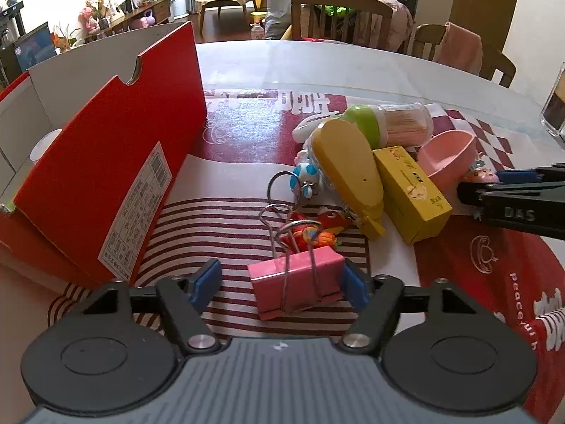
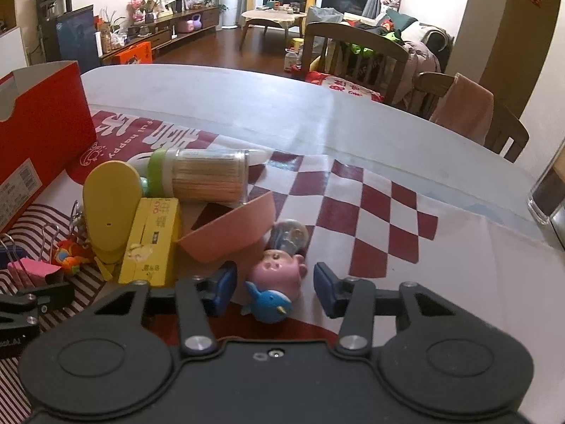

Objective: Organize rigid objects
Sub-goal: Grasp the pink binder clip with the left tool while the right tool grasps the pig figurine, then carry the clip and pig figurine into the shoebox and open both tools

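Note:
A pink binder clip (image 1: 296,282) lies on the table between the open fingers of my left gripper (image 1: 279,286), against the right pad; it also shows in the right wrist view (image 2: 33,270). My right gripper (image 2: 273,288) is open around a pink pig toy (image 2: 277,270) and a blue whale toy (image 2: 270,304). Behind lie a yellow oval object (image 1: 348,169), a yellow box (image 1: 411,192), a toothpick jar with a green lid (image 1: 392,123), a pink bowl (image 1: 448,157) and small keychain toys (image 1: 310,229). An open red shoebox (image 1: 106,162) stands at the left.
A clear container (image 1: 554,106) stands at the table's right edge. Wooden chairs (image 1: 340,17) stand behind the table's far edge. The red patterned mat (image 2: 370,205) covers the near part of the table. My right gripper's arm (image 1: 519,199) reaches in at the right of the left wrist view.

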{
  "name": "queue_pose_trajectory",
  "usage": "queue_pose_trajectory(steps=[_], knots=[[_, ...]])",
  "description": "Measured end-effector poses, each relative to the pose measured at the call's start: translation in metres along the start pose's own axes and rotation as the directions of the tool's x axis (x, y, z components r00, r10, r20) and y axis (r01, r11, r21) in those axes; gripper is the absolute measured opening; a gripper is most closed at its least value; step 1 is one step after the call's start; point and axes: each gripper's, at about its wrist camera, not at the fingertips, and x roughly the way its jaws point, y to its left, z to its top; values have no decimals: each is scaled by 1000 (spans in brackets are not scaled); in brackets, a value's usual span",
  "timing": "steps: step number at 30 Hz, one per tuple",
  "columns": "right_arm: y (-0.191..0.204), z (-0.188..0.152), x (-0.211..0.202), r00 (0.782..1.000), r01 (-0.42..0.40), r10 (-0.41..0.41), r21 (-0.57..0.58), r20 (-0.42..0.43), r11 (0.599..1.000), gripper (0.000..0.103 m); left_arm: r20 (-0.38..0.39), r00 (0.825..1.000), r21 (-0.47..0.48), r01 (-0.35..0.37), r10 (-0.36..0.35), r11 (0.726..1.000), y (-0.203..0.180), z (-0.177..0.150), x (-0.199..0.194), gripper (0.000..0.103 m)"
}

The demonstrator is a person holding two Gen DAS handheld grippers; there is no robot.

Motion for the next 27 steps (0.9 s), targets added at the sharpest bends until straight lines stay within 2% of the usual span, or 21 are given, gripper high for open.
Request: queue_pose_trajectory(steps=[5,17,27], knots=[[-3,-1,0,1000,0,0,23,-6,1000,36,4,1000,6,18,-18,1000,-1,0,-3,54],[-13,-16,-32,1000,-20,19,153,6,988,36,8,999,-14,50,-50,999,10,3,-14,54],[-5,-31,-91,997,-54,43,190,58,980,36,25,993,-11,114,-114,993,23,3,-46,54]])
